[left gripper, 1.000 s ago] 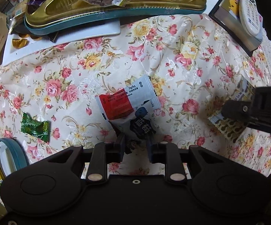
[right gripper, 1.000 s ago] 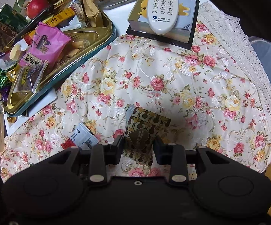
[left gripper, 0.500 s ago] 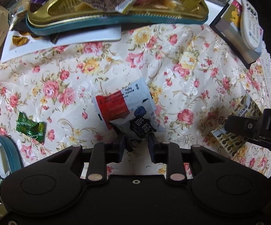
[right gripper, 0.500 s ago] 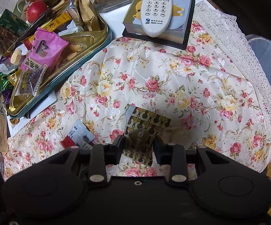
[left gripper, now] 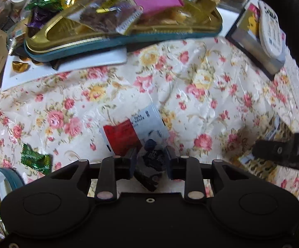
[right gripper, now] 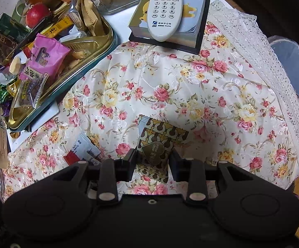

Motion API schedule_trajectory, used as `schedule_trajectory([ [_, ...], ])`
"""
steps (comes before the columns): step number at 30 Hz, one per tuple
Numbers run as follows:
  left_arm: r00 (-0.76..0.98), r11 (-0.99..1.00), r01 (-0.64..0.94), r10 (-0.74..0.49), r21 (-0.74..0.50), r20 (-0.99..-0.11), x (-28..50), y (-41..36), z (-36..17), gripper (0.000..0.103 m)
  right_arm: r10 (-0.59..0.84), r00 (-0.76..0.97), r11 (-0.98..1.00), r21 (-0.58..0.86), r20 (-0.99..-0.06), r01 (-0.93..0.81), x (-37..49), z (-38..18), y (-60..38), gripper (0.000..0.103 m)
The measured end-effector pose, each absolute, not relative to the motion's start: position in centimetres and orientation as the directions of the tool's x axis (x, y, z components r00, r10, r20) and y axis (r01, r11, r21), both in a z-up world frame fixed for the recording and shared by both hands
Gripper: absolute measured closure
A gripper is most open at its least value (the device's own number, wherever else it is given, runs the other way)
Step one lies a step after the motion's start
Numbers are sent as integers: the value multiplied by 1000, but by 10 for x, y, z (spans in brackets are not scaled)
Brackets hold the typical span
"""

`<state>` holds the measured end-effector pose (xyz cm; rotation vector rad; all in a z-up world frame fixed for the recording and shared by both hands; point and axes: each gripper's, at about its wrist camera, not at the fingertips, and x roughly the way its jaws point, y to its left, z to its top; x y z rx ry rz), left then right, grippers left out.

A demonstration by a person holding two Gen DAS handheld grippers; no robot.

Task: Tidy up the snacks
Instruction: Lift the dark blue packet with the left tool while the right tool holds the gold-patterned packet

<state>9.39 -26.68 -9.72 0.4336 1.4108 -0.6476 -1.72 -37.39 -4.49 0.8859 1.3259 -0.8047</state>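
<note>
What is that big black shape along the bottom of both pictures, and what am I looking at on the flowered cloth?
There is no robot here. A person holds a two-finger gripping tool in each hand, and each tool carries a wide-angle camera looking along its fingers, so the black shape is the tool itself. One picture comes from the left tool, the other from the right.

Both point down at a flowered tablecloth. The left gripper has a red, white and dark snack packet between its fingers, and its jaws are opening, so it seems to be letting go. The right gripper straddles a gold patterned packet; whether it squeezes it is unclear.

Further back sit a gold tin tray heaped with snacks, a white remote control on a picture box, and a green candy.
</note>
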Motion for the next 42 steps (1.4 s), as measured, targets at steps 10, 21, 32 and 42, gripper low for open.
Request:
schedule_trajectory([
  [10, 8, 734, 671, -144, -102, -989, 82, -259, -96, 61, 10, 93, 453, 87, -996, 887, -18, -42, -373, 67],
  [21, 23, 728, 684, -91, -51, -996, 74, -275, -115, 56, 16, 88, 447, 86, -996, 890, -19, -45, -376, 67],
  [32, -47, 807, 580, -101, -110, -994, 86, -262, -111, 61, 75, 125, 416, 145, -989, 898, -26, -44, -379, 67],
  [42, 1, 865, 493, -102, -89, -995, 106, -226, -75, 61, 112, 57, 440, 101, -992, 892, -19, -52, -370, 67],
])
